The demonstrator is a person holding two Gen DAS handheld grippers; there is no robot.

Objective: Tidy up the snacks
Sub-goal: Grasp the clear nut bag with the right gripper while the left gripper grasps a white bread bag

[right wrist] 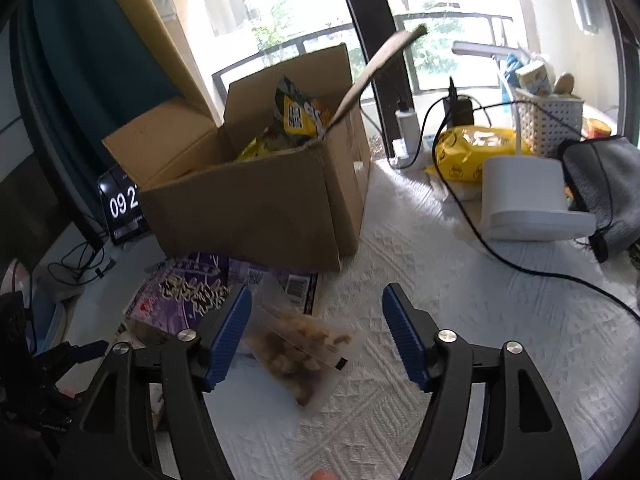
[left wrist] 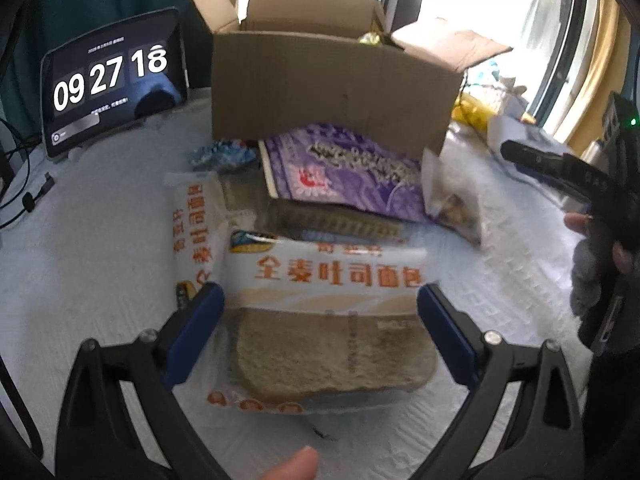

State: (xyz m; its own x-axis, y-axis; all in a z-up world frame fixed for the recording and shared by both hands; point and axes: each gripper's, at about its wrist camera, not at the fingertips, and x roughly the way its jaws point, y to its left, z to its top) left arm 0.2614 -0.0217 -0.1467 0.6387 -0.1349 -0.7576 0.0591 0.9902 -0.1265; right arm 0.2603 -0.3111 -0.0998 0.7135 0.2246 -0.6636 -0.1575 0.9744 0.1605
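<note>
In the left view, the left tool (left wrist: 320,332) is wide open around a bread pack (left wrist: 320,320) on the bench (left wrist: 88,264), not squeezing it.

In the right view, the right tool (right wrist: 316,336) is open over a nut bag (right wrist: 300,344). Yellow snacks (right wrist: 296,120) sit in the box (right wrist: 256,208); several wait outside.

matt cardboard box (left wrist: 336,80) — glossy plastic bread bag (left wrist: 332,272)

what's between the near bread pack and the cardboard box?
Left wrist view: a purple snack bag lies between the bread pack and the cardboard box, with another flat packet under its near edge.
</note>
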